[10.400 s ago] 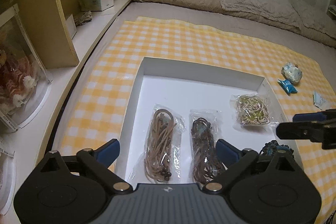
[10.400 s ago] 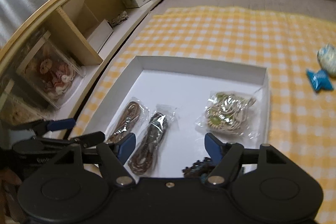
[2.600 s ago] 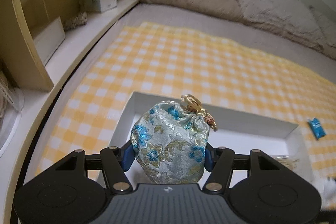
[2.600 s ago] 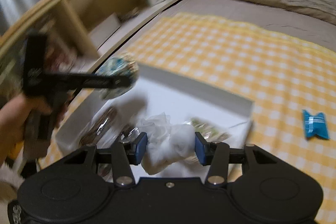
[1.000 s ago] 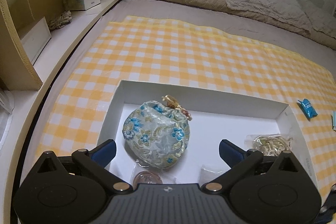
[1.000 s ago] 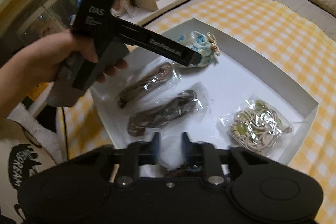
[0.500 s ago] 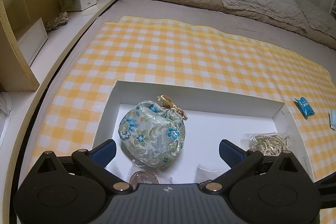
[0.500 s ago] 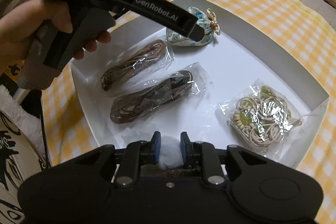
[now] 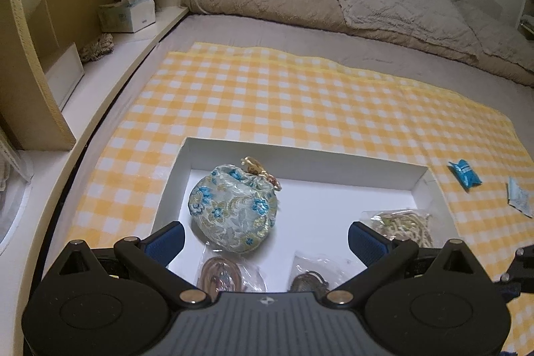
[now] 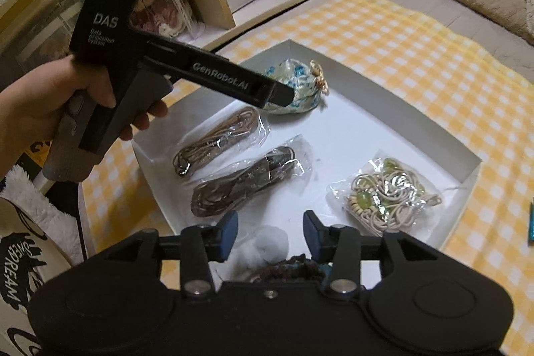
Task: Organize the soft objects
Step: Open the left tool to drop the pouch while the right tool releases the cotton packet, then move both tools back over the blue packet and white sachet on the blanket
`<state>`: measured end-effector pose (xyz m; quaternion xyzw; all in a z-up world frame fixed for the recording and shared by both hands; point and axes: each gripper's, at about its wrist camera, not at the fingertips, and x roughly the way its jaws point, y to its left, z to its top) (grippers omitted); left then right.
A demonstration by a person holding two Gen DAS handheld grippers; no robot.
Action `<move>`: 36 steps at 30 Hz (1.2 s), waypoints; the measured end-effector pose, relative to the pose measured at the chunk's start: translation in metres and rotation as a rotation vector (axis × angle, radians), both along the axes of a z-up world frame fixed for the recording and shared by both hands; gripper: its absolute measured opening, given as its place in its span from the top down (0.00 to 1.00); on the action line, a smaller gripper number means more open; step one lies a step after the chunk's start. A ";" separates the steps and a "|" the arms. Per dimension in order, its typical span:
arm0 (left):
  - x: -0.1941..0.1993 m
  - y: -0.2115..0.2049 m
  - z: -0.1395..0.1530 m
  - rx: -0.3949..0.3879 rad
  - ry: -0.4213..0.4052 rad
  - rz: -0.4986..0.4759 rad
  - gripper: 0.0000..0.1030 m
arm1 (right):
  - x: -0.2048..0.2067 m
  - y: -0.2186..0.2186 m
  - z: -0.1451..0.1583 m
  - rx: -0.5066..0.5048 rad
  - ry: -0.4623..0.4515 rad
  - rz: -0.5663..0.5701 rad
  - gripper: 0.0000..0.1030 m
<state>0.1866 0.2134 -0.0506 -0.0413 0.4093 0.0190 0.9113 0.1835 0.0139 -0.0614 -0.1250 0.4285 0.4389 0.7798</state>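
The brocade pouch [image 9: 233, 209] sits in the far left corner of the white box [image 9: 300, 155], which lies on the yellow checked cloth [image 9: 300, 102] spread over the bed. The pouch is round rather than long, its gathered neck and gold tie turned toward the box's far wall. The two brown cord packets [image 10: 218, 140] lie side by side in the box with their long axes slanting from the near left up toward the pouch, and the beaded cord packet [image 10: 383, 196] rests near the right wall.

The left tongs [image 9: 265, 239] stand wide, nothing between the blue pads, hanging just on the near side of the pouch without touching it. The right tongs [image 10: 270, 231] are opening: a white fluffy wad [image 10: 268, 242] lies between them at the near edge of the box, and the pads stand clear of it on both sides (a dark knitted piece shows just under the tool body).

Only the right wrist view shows the person's hand [image 10: 46, 109] gripping the left tool's handle, the full length of both brown packets, and the white wad. Only the left wrist view shows the blue wrapper [image 9: 464, 173] and a pale packet [image 9: 519, 201] lying on the cloth to the right of the box.
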 end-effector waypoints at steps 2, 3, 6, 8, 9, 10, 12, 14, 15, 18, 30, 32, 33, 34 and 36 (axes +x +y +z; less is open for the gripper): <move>-0.008 -0.003 0.006 -0.004 -0.009 0.002 0.00 | -0.005 -0.004 0.005 0.009 -0.014 -0.008 0.51; -0.011 -0.004 0.009 -0.007 -0.014 0.003 0.00 | -0.007 -0.006 0.008 0.013 -0.023 -0.013 0.49; -0.023 -0.007 0.018 -0.011 -0.029 0.005 0.00 | -0.014 -0.011 0.014 0.020 -0.049 -0.030 0.45; -0.032 -0.009 0.024 -0.009 -0.042 0.004 0.00 | -0.018 -0.015 0.017 0.026 -0.063 -0.044 0.43; -0.035 -0.011 0.027 -0.009 -0.049 0.004 0.00 | -0.019 -0.017 0.018 0.028 -0.070 -0.052 0.42; -0.038 -0.011 0.029 -0.010 -0.054 0.003 0.00 | -0.021 -0.020 0.020 0.031 -0.078 -0.064 0.39; -0.046 -0.013 0.034 -0.012 -0.066 0.003 0.00 | -0.024 -0.026 0.024 0.036 -0.096 -0.093 0.35; -0.052 -0.015 0.038 -0.014 -0.078 0.000 0.00 | -0.027 -0.032 0.027 0.038 -0.114 -0.116 0.32; -0.055 -0.016 0.040 -0.014 -0.083 -0.002 0.00 | -0.028 -0.035 0.029 0.039 -0.121 -0.129 0.27; -0.064 -0.019 0.046 -0.022 -0.097 -0.008 0.00 | -0.031 -0.045 0.034 0.040 -0.153 -0.172 0.16; -0.081 -0.032 0.054 -0.034 -0.116 -0.008 0.00 | -0.040 -0.085 0.042 0.045 -0.207 -0.266 0.00; -0.081 -0.037 0.055 -0.031 -0.125 -0.009 0.00 | -0.040 -0.091 0.044 0.043 -0.220 -0.287 0.00; -0.081 -0.039 0.055 -0.031 -0.128 -0.011 0.00 | -0.040 -0.095 0.045 0.041 -0.227 -0.302 0.00; -0.081 -0.041 0.056 -0.032 -0.132 -0.014 0.00 | -0.040 -0.100 0.046 0.039 -0.232 -0.316 0.00; -0.079 -0.046 0.057 -0.036 -0.135 -0.021 0.00 | -0.041 -0.110 0.048 0.040 -0.237 -0.342 0.00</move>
